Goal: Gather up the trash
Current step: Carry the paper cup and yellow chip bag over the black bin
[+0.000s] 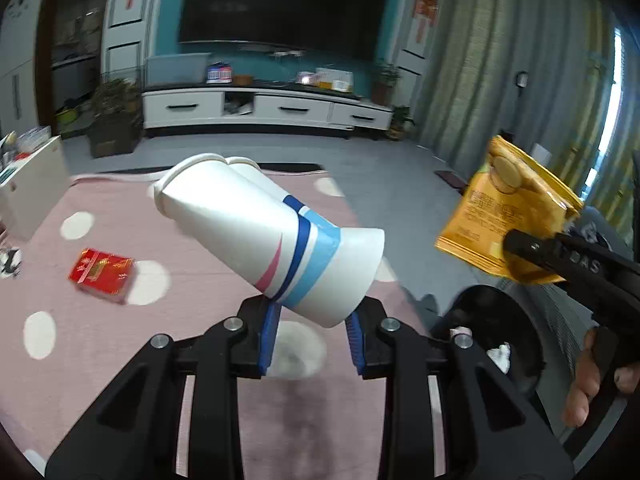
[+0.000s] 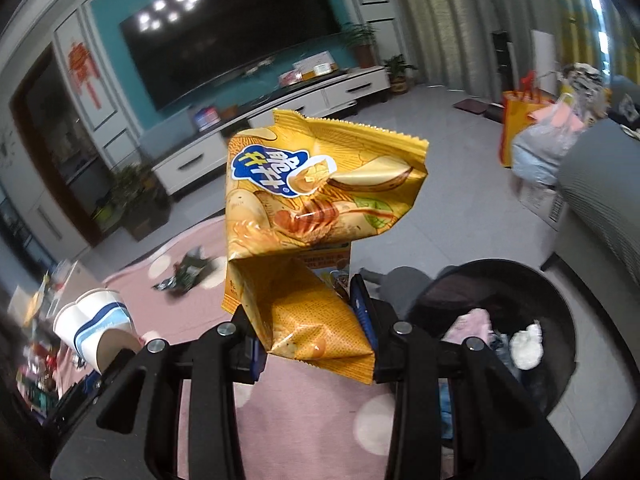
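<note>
The left tongs (image 1: 314, 326) are clenched on a pair of nested paper cups (image 1: 272, 236), white with blue and pink stripes, gripping them near the base so that the flattened rims tilt up and away to the far left. The right tongs (image 2: 316, 332) pinch the lower corner of a crumpled yellow chip bag (image 2: 316, 208), which stands up above the blue pads. Both loads hang in the air over a pink rug with white dots (image 1: 100, 340). A black trash bin (image 2: 552, 320) stands open on the grey floor just right of the rug, near the right tongs, with white crumpled paper and other scraps already in it. On the rug to the left lies a red cigarette pack (image 1: 102, 276), and farther off a dark crumpled wrapper (image 2: 184, 272).
</note>
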A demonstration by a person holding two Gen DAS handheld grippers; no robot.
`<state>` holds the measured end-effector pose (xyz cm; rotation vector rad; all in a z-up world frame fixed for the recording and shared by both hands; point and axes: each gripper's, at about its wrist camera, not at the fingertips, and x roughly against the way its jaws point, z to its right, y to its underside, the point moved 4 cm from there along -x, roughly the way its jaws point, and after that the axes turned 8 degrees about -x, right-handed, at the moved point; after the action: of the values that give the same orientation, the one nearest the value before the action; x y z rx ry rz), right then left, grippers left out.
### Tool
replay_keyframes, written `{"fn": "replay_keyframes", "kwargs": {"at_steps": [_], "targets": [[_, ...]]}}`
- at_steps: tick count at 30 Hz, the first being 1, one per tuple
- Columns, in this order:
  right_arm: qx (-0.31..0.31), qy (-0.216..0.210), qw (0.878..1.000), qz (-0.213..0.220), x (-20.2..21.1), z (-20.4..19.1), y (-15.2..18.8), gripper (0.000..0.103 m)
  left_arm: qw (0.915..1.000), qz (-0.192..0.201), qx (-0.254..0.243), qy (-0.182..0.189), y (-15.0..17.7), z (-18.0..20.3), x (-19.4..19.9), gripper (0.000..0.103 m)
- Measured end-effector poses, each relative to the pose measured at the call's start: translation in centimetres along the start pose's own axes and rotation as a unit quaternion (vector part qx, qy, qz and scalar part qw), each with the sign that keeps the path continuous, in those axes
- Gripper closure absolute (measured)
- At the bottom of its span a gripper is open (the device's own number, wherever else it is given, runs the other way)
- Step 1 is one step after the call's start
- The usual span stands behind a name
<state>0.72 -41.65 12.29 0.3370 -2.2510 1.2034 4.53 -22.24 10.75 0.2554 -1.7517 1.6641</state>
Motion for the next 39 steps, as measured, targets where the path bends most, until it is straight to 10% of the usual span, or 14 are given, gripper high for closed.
{"fn": "replay_keyframes", "kwargs": {"at_steps": [15,24,39], "targets": [[-0.066,0.098,0.991,0.057,3.9,10.0,-2.2,0.065,0.9880,-0.023,-0.084,0.128,2.2,14.1,-3.2,0.074],[-0.117,0.157,0.980,0.018,2.4,15.8,-1.2,0.065,0.9716,-0.083,-0.079,0.207,4.2,17.9,-7.6,0.082],[-0.110,0.213,0.967,-0.085,-2.9,19.1,0.9,0.065,0.9547,-0.155,-0.081,0.241,6.9,19.9,-11.4,0.082]]}}
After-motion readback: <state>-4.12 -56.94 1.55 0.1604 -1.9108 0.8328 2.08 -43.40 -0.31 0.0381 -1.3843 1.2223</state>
